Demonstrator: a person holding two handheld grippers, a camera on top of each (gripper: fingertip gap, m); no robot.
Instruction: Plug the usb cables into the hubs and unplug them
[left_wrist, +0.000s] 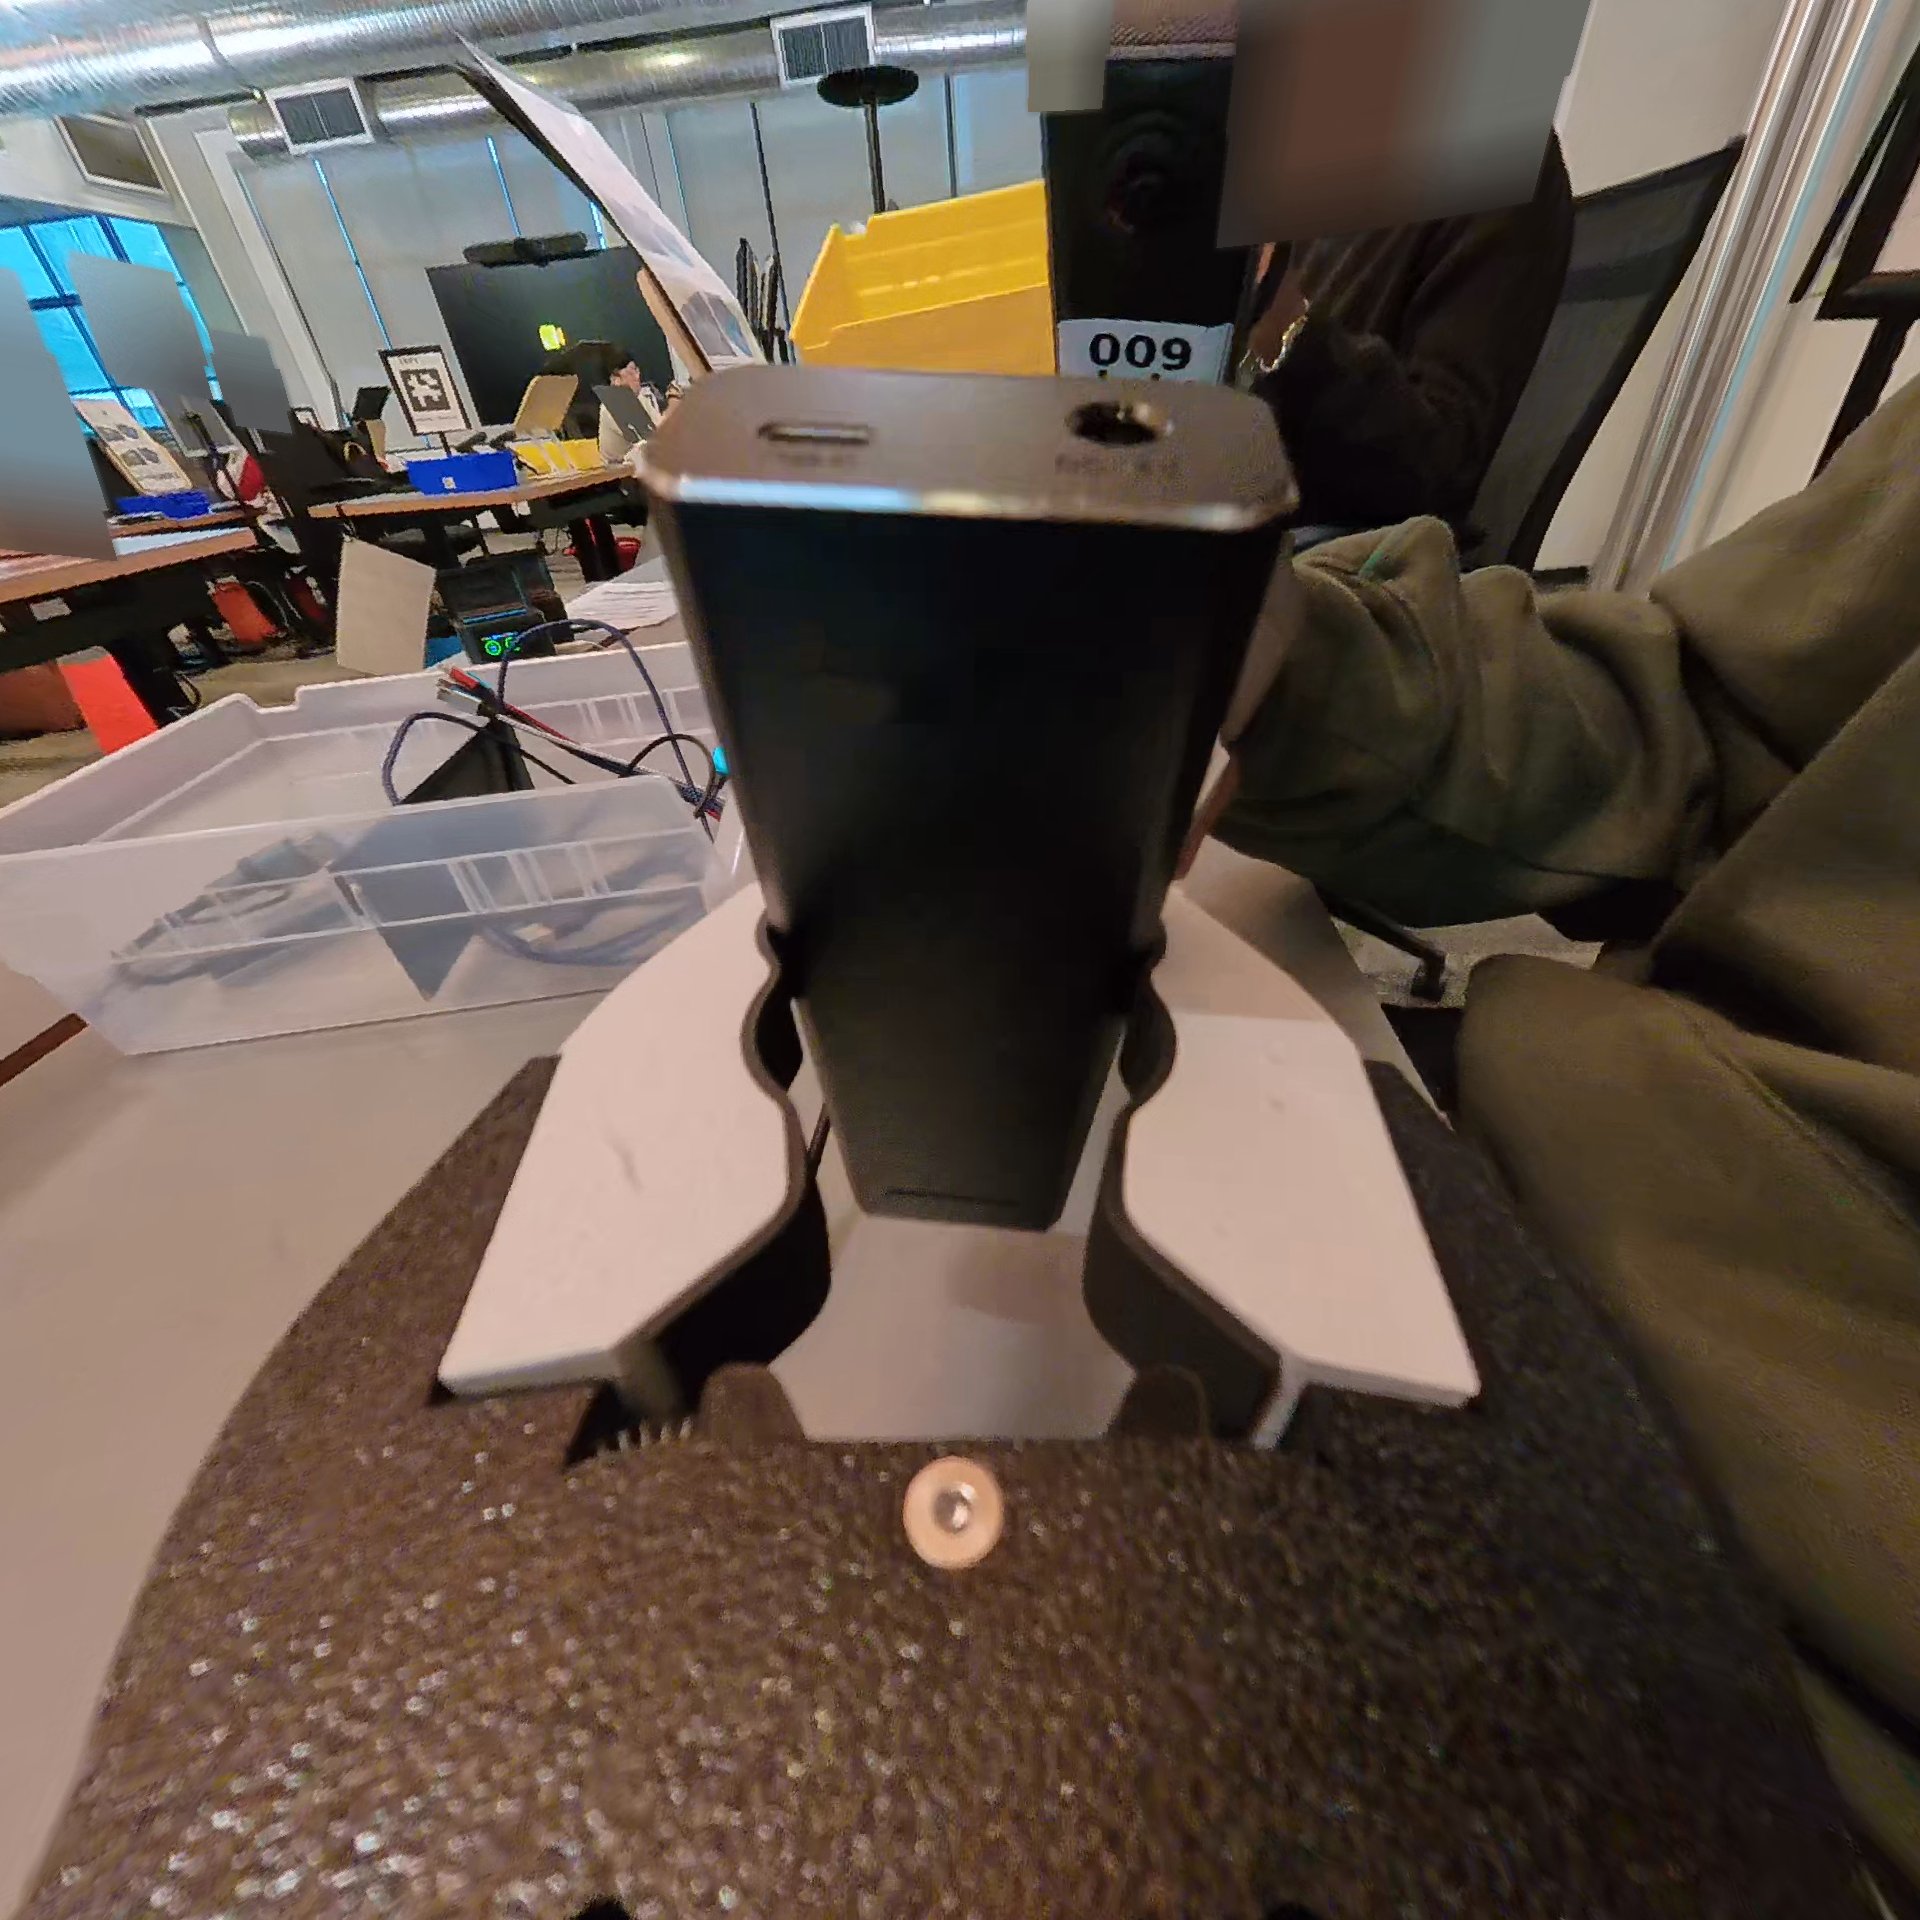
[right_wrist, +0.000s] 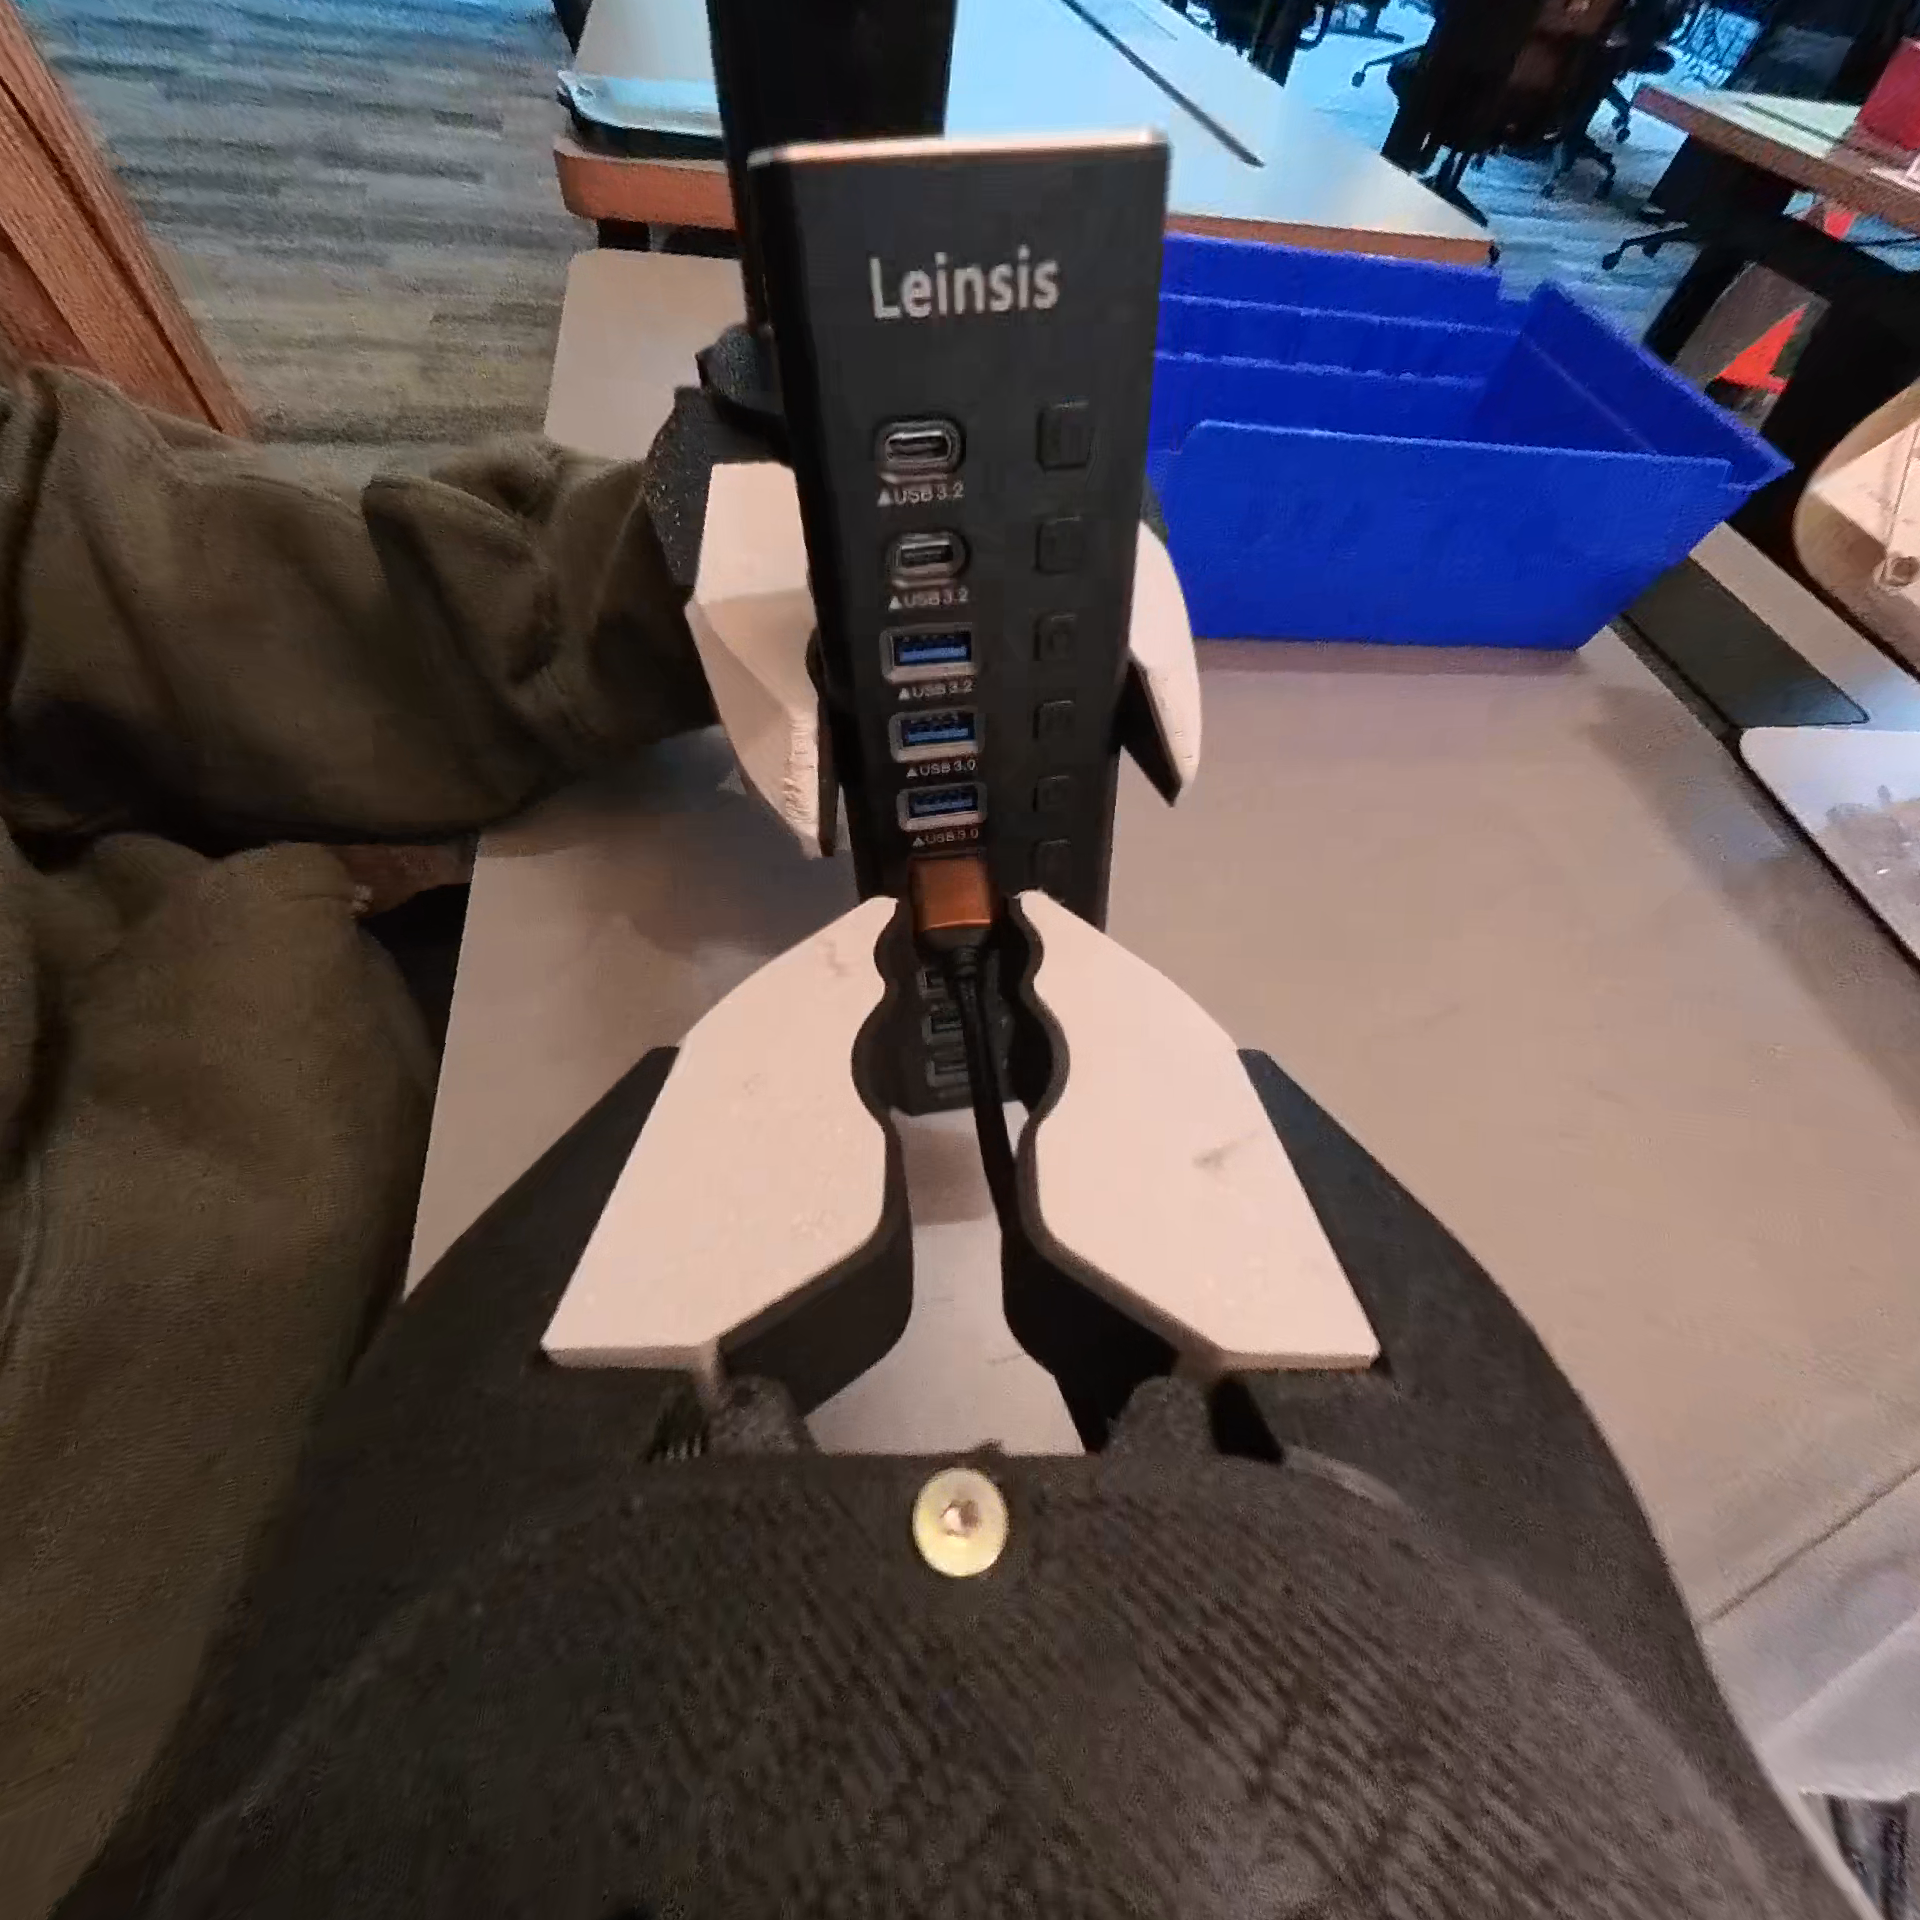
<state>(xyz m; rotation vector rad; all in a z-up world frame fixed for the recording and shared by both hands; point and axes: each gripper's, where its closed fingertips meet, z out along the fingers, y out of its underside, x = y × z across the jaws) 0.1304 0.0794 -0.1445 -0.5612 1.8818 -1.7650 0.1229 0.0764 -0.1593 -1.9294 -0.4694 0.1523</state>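
Hub (right_wrist: 966, 540) held upright above the table (right_wrist: 1455, 935)
Left gripper (left_wrist: 961, 966) pinches the hub; right gripper (right_wrist: 961, 925) pinches the orange plug (right_wrist: 948, 896) sitting in a port

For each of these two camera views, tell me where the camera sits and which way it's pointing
Left wrist view: sits on the left gripper, looking along its fingers at the plain back of the black hub, clear bin beyond; an olive sleeve shows.
Right wrist view: sits on the right gripper, facing the hub's port side, at the orange plug seated there, blue bin behind; an olive sleeve and the left gripper show.
Shared: the same hub, seen from opposite sides.
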